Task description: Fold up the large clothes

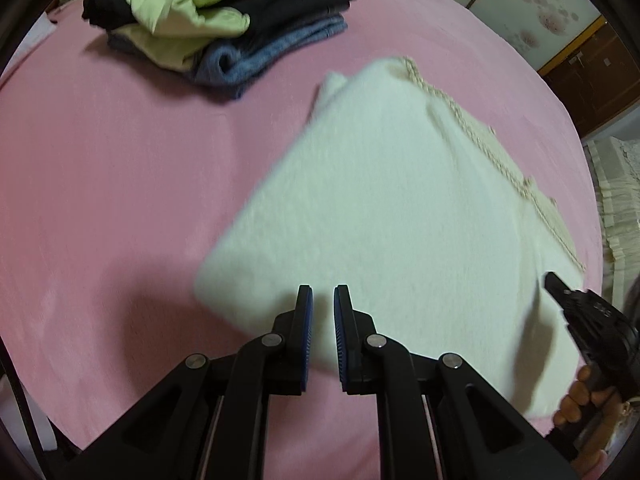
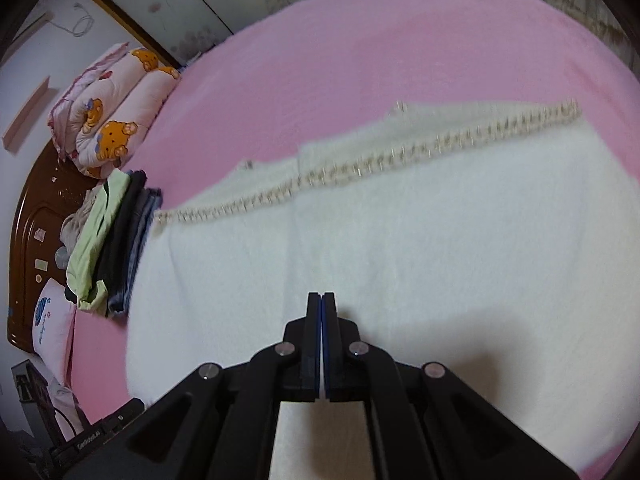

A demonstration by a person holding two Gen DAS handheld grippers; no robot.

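A large white fuzzy garment with a beige knitted trim lies folded flat on the pink bed. My left gripper hovers over its near left corner, jaws slightly apart and empty. In the right wrist view the same garment fills the middle, its trim running across the far edge. My right gripper is shut with nothing between the pads, just above the cloth. The right gripper also shows in the left wrist view, held in a hand.
A stack of folded clothes, green, black and blue, sits at the far side of the bed; it also shows in the right wrist view. A rolled bear-print quilt, a pillow and a wooden headboard are at the left.
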